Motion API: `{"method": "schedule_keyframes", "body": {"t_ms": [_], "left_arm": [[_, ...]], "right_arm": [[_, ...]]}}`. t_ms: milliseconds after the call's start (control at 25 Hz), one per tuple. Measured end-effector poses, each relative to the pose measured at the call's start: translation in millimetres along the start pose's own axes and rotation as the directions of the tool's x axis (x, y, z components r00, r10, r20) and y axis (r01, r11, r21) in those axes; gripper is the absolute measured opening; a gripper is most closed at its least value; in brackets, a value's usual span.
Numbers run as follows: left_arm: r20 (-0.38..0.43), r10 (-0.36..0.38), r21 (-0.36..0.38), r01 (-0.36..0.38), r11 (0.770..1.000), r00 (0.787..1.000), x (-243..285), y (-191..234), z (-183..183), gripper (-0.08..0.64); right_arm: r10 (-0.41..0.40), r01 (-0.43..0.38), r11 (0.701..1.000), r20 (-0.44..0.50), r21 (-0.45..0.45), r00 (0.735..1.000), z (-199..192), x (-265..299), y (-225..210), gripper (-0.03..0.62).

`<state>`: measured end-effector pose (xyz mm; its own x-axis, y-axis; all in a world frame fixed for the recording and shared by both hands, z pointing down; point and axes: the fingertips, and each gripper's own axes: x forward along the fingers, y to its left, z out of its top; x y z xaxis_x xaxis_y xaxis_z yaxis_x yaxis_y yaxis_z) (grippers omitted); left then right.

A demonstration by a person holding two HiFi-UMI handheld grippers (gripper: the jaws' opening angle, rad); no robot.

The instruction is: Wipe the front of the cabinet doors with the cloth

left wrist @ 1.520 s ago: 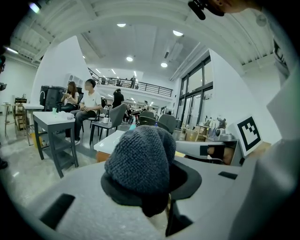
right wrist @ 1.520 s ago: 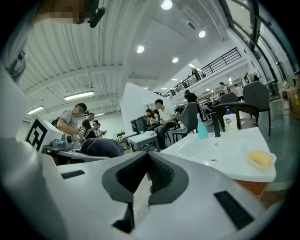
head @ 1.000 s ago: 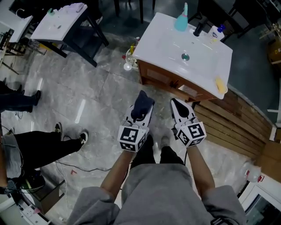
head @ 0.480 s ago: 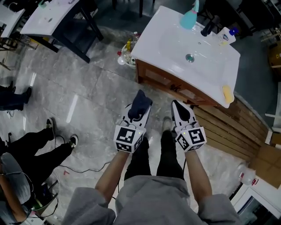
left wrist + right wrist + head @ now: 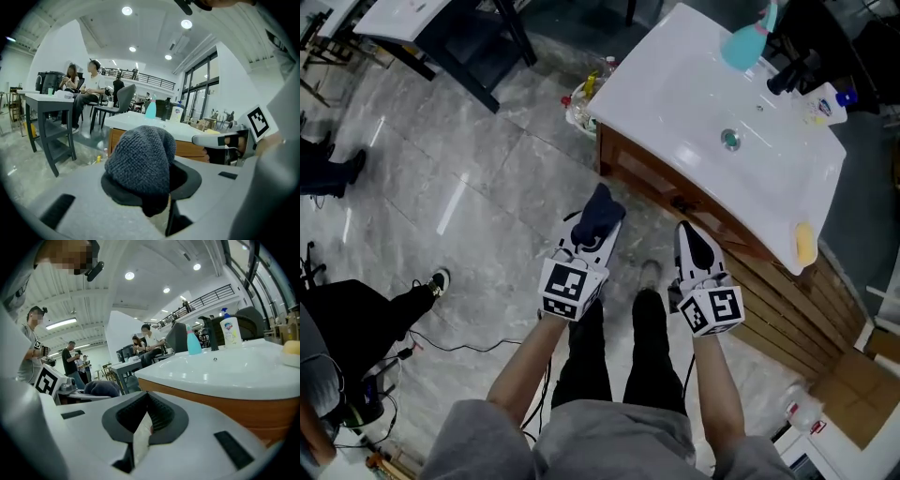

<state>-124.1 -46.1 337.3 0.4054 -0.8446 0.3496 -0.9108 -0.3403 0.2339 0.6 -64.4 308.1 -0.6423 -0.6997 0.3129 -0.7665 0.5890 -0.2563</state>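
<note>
Closer now: you've stepped in, and the vanity sits larger and further right in the head view than a second ago, while both grippers hold the same spot in front of your legs. Your left gripper (image 5: 595,234) has its jaws clamped on the cloth (image 5: 602,212), a dark grey knitted wad, thick and ribbed, bulging up in a rounded hump over the black pads in the left gripper view. It hangs in the air short of the cabinet doors (image 5: 649,178), not touching them. Your right gripper (image 5: 694,247) has its jaws pressed together, ridged black pads meeting with nothing between them, level with the wood front and just clear of it.

Those doors are warm brown wood under a glossy white basin top (image 5: 675,112) with rounded corners. Along its far edge stand a teal bottle (image 5: 746,43), a black faucet (image 5: 791,75) and a white pump bottle (image 5: 825,105); a yellow sponge (image 5: 805,244) lies at its right edge. On the grey marbled floor, small bottles (image 5: 585,94) crowd the cabinet's left corner, and wooden slats (image 5: 787,314) lie past its right side. A seated person's shoe (image 5: 439,279) rests on the floor well to your left.
</note>
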Motion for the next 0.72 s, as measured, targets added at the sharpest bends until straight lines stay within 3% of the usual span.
{"method": "schedule_keyframes", "body": {"t_ms": [280,720], "left_arm": [[0.003,0.04,-0.011,-0.04,0.999,0.999,19,17,-24,0.104],[0.032,0.079,0.047,-0.081,0.996,0.996,70,57,-50,0.104]], "right_arm": [[0.022,-0.022,1.0,-0.032,0.01,0.999,-20,8,-15,0.011],[0.048,-0.048,0.999,-0.038,0.008,0.998,-46,31,-24,0.011]]}}
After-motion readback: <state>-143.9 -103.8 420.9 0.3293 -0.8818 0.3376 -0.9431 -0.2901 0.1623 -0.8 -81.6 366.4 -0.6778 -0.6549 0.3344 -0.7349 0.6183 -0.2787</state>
